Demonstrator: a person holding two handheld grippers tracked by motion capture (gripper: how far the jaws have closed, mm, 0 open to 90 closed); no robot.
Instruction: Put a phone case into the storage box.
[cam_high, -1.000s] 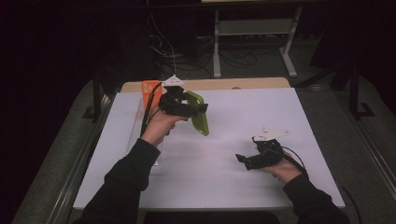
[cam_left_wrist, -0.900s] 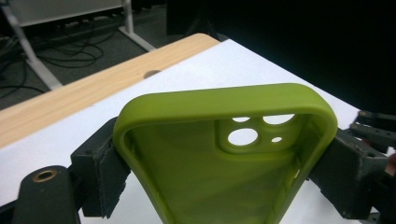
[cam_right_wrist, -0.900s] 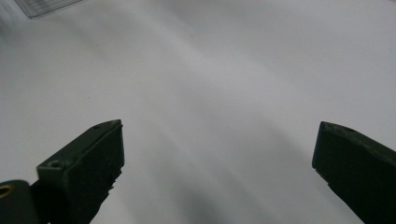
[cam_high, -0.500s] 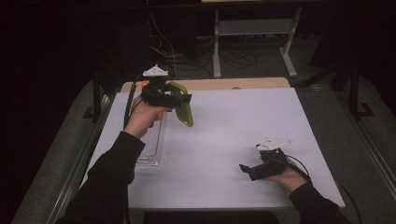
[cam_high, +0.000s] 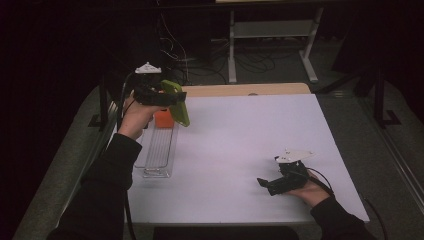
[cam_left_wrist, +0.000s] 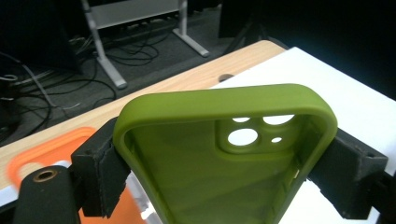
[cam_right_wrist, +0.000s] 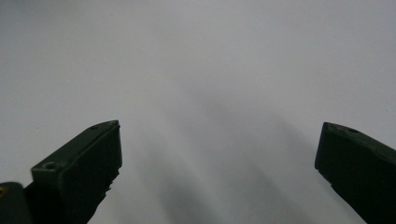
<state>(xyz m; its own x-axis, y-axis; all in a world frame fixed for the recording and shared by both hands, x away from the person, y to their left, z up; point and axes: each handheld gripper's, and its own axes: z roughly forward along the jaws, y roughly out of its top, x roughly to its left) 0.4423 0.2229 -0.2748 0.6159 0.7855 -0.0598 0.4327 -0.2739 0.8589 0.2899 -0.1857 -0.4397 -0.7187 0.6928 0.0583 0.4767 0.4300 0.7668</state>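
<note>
My left gripper (cam_high: 172, 97) is shut on a green phone case (cam_high: 176, 102) and holds it in the air at the table's far left. In the left gripper view the green phone case (cam_left_wrist: 224, 154) spans the gap between both pads, its hollow side and camera holes facing the camera. Below it lies an orange case (cam_high: 163, 119) at the far end of a clear tray (cam_high: 157, 152); the orange case (cam_left_wrist: 42, 154) shows blurred behind the left jaw. My right gripper (cam_high: 267, 185) rests low near the table's front right, open, with nothing between its jaws over the white tabletop (cam_right_wrist: 201, 70).
The white tabletop (cam_high: 240, 145) sits on a wooden table whose far edge (cam_high: 250, 90) shows bare. Beyond it are a metal stand (cam_high: 270, 35) and loose cables (cam_high: 185, 55) on the dark floor.
My left gripper has carried the green case leftward and away from me, now over the tray's far end. The right gripper has hardly shifted.
</note>
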